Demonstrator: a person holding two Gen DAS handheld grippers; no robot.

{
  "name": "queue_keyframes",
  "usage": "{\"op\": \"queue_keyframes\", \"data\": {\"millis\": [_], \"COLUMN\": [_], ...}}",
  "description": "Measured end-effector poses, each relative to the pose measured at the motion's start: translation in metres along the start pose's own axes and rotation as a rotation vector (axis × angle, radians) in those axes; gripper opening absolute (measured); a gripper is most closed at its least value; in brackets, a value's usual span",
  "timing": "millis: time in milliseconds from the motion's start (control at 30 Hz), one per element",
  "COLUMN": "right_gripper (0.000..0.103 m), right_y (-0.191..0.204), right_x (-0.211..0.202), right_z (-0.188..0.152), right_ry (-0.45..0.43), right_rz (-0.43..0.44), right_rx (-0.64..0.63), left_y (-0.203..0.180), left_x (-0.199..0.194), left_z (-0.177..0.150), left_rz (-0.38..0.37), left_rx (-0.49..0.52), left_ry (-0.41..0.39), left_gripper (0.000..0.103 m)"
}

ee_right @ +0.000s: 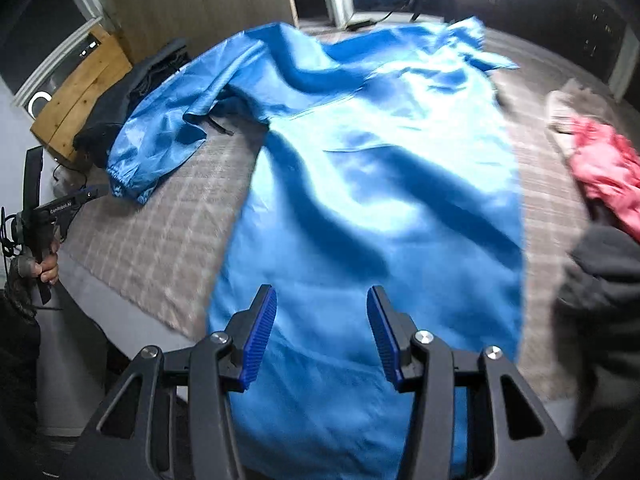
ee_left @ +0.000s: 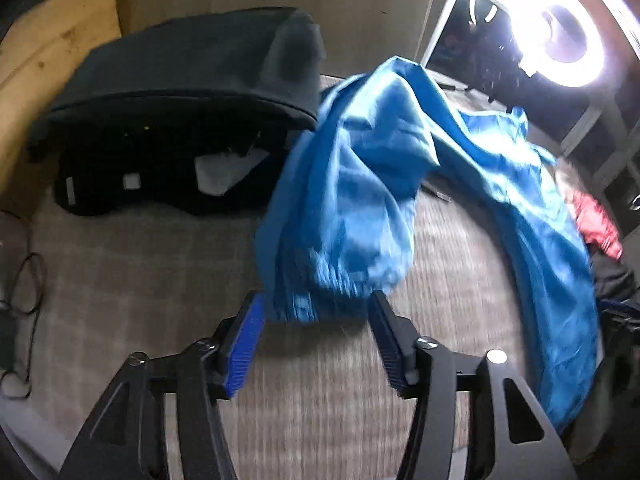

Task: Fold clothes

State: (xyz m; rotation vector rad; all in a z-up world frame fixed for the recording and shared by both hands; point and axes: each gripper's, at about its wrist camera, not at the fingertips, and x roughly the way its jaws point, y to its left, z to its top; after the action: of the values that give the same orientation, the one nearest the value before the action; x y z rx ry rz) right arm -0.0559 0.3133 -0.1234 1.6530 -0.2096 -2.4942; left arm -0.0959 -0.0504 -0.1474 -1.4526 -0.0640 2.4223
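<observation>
- Shiny blue fabric: a blue jacket [ee_right: 380, 168] lies spread on the grey checked bed cover [ee_right: 168, 240], filling the middle of the right wrist view from about 12 o'clock down to 6 o'clock.
- Its sleeve [ee_right: 160, 140] runs out toward 9 o'clock, folded over itself, with the gathered cuff [ee_left: 332, 284] lying at the sleeve's end.
- In the left wrist view the cuff sits at the centre, just beyond the tips of the left gripper [ee_left: 316, 320]; its jaws stand apart and the blue pads do not press the cloth.
- The right gripper [ee_right: 322, 320] hangs over the jacket's lower body at 6 o'clock, jaws apart, nothing clamped between the pads.
- A hand [ee_right: 46, 266] at 9 o'clock in the right wrist view holds the left gripper's handle.
- A dark garment [ee_left: 192, 92] lies at 10 o'clock in the left wrist view, touching the sleeve's edge.
- A pink-red cloth [ee_right: 604, 168] lies at 3 o'clock of the jacket, with a grey cloth [ee_right: 600, 280] below it.
- A wooden board [ee_right: 80, 96] stands at 10 o'clock past the bed edge.
- A ring light [ee_left: 560, 36] glares at 1 o'clock in the left wrist view.
</observation>
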Motion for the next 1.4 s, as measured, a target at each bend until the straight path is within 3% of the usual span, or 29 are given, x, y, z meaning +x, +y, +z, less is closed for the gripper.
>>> {"op": "queue_keyframes", "data": {"millis": [67,300,333,367,433,533,633,767,900,1033,1167,1267,1400], "right_gripper": [0.047,0.047,0.047,0.047,0.047,0.047,0.047,0.047,0.047,0.051,0.051,0.051,0.038], "right_y": [0.005,0.018,0.017,0.015,0.008,-0.009,-0.032,-0.057,-0.067,-0.066,-0.067,-0.075,-0.082], "right_x": [0.015,0.048,0.051,0.054,0.057,0.062,0.074,0.092,0.106,0.116,0.112,0.097,0.104], "right_z": [0.014,0.039,0.041,0.044,0.051,0.065,0.078,0.091,0.101,0.11,0.126,0.16,0.223], "right_ry": [0.017,0.056,0.06,0.063,0.06,0.047,0.058,0.084,0.095,0.103,0.083,-0.014,-0.091], "right_rz": [-0.013,-0.034,-0.038,-0.043,-0.054,-0.103,-0.136,-0.134,-0.146,-0.159,-0.146,-0.153,-0.123], "right_rx": [0.015,0.051,0.056,0.065,0.077,0.081,0.091,0.101,0.084,0.051,0.037,0.03,0.023], "left_y": [0.007,0.025,0.025,0.024,0.024,0.019,-0.004,-0.024,-0.005,0.024,0.063,0.09,0.095], "left_x": [0.008,0.043,0.048,0.052,0.057,0.045,-0.005,-0.087,-0.143,-0.152,-0.109,-0.066,-0.034], "left_z": [0.009,0.028,0.027,0.027,0.028,0.037,0.067,0.138,0.211,0.253,0.259,0.251,0.251], "left_rz": [0.004,0.013,0.01,0.005,-0.03,-0.057,-0.079,-0.077,-0.022,0.044,0.114,0.132,0.135], "left_rx": [0.002,0.001,0.006,0.01,-0.006,-0.007,0.072,0.195,0.217,0.199,0.158,0.114,0.11], "left_ry": [0.0,0.065,0.075,0.084,0.105,0.1,0.031,-0.07,-0.088,-0.059,0.03,0.123,0.18], "left_gripper": [0.067,0.067,0.062,0.036,0.009,0.008,0.007,0.007,0.008,0.008,0.008,0.009,0.01]}}
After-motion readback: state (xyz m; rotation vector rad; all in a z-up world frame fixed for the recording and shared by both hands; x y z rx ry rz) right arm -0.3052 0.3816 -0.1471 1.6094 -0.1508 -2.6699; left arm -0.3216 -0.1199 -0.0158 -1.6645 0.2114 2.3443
